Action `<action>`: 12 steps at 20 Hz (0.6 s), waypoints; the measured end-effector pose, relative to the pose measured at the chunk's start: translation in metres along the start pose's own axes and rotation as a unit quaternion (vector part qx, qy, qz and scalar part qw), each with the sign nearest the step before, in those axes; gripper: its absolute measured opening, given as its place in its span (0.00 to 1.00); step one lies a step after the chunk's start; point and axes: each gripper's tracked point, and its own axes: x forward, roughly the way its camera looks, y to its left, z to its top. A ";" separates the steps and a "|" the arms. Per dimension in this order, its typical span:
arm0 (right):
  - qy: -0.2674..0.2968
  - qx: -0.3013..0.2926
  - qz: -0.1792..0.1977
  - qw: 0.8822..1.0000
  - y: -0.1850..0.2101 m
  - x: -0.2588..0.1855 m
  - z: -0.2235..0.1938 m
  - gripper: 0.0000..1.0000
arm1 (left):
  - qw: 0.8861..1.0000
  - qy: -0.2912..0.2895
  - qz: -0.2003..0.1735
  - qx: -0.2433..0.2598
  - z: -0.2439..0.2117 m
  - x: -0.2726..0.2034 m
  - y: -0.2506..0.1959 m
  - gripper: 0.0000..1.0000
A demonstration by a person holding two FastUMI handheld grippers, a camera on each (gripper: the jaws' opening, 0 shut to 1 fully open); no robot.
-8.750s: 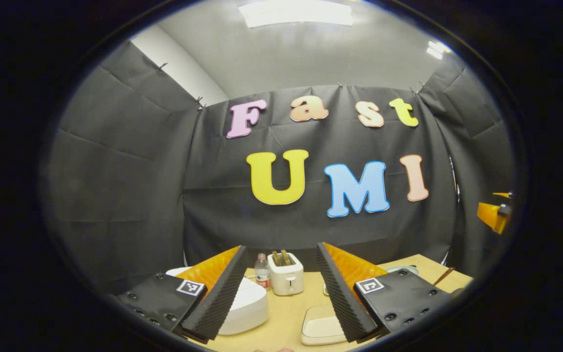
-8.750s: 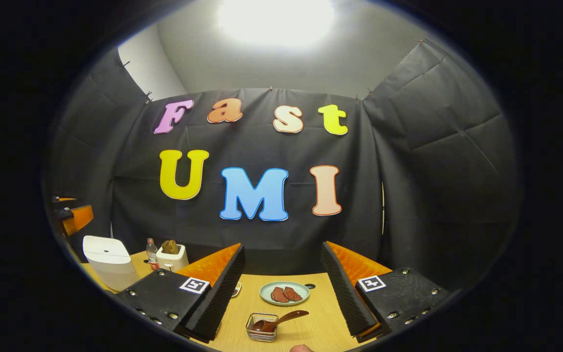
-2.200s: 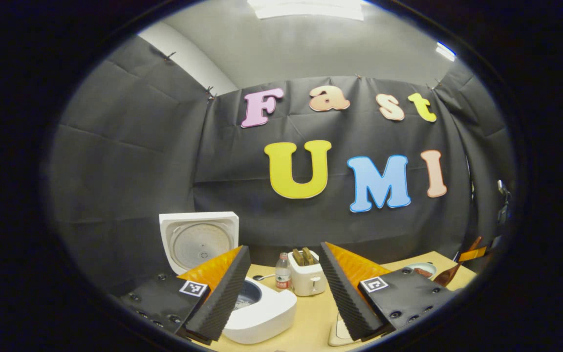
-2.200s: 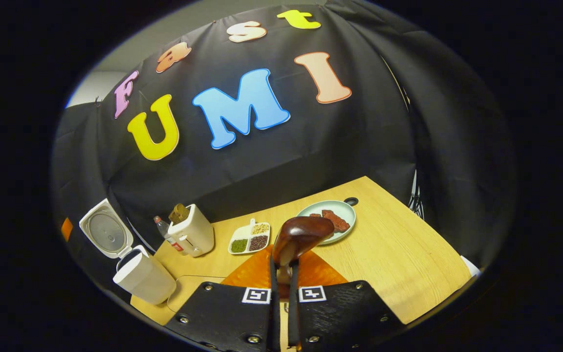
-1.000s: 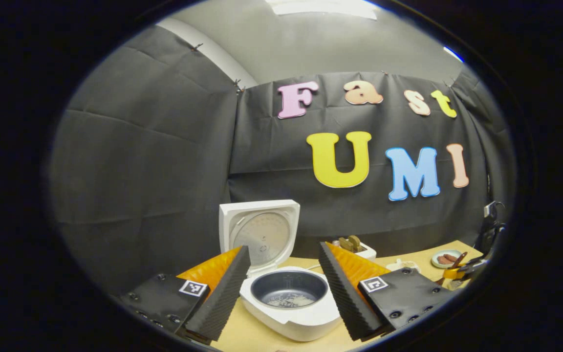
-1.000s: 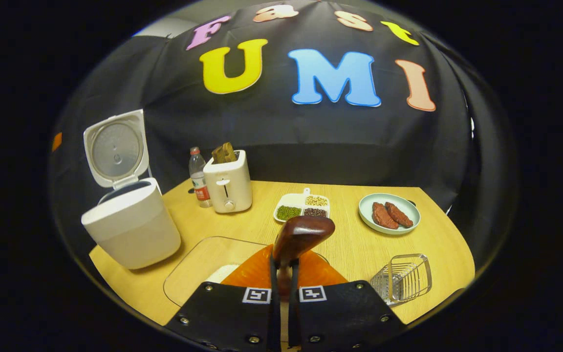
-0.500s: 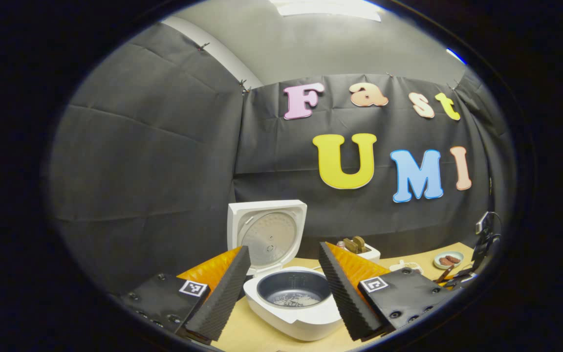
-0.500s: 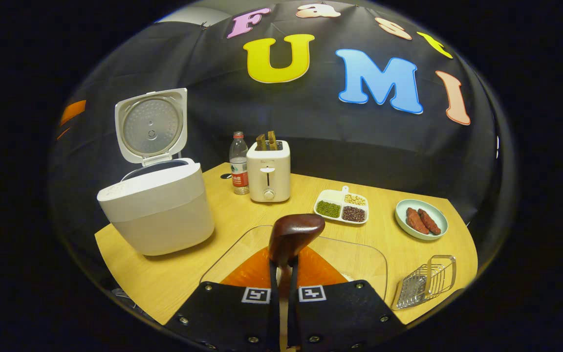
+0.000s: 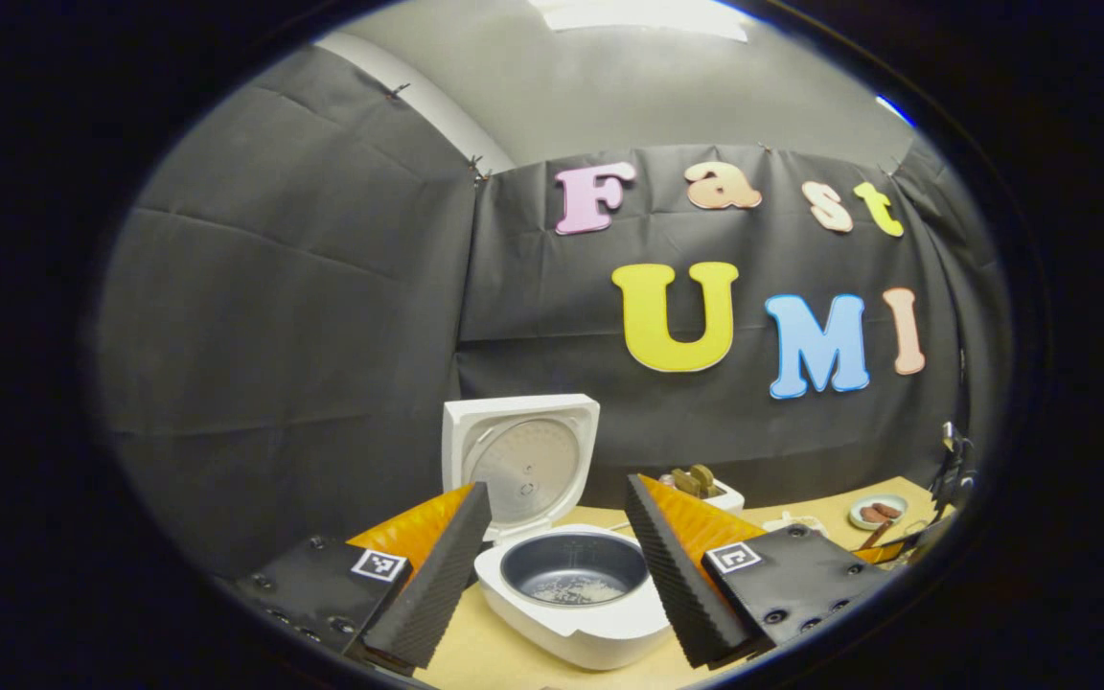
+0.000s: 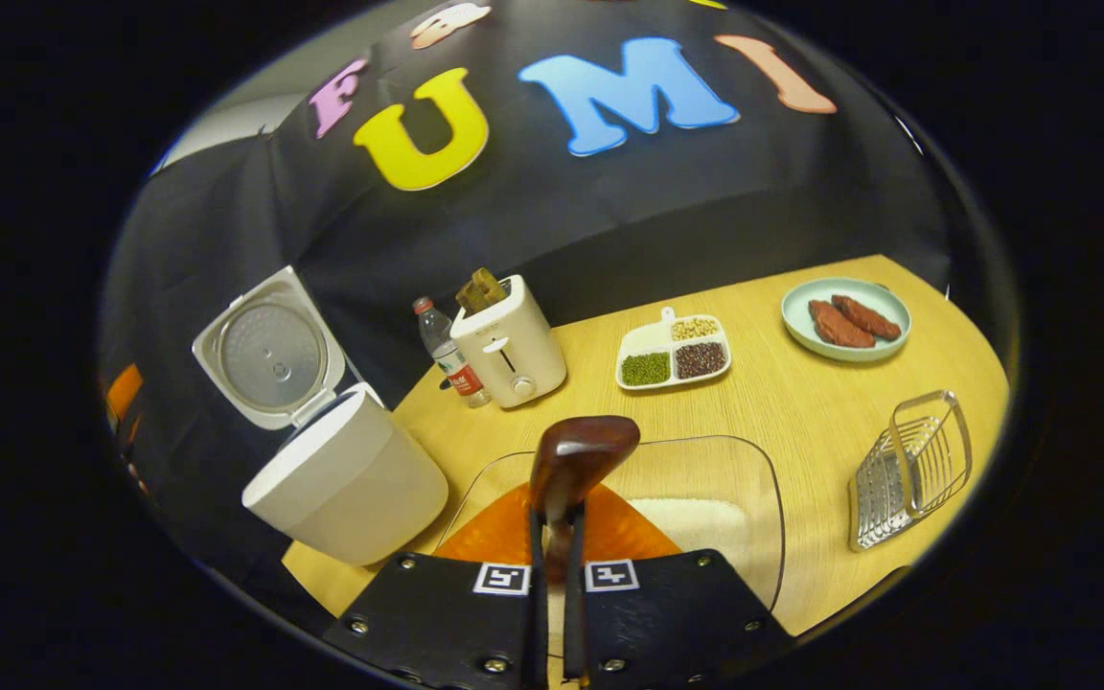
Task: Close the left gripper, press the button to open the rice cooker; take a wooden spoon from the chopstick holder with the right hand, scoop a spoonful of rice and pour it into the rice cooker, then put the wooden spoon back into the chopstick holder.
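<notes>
Your right gripper (image 10: 553, 522) clamps the spoon (image 10: 579, 458); its handle is hidden between the fingers, the bowl above the rice tray (image 10: 705, 498) at 6 o'clock. The holder (image 10: 911, 470) lies at 4, the cooker (image 10: 346, 479) at 8, lid up. Your left gripper (image 9: 557, 565) stands wide before the pot (image 9: 573, 580); its contents are hard to make out

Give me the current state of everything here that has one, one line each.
White rice cooker: lid up, some rice in the pot.
Dark wooden spoon: clamped in the right gripper, over the rice.
Clear rice tray: holds rice.
Wire chopstick holder: empty.
White toaster: bread in the slots.
Left gripper: open.
</notes>
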 end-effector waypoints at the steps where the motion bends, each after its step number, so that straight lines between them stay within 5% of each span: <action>1: -0.001 0.026 0.004 1.000 -0.005 -0.001 0.001 0.07 | 1.000 0.003 0.002 -0.004 -0.001 0.001 0.001 0.95; 12: -0.038 0.234 0.059 0.970 -0.036 -0.027 0.026 0.06 | 1.000 -0.007 0.013 0.010 0.017 -0.003 0.003 0.97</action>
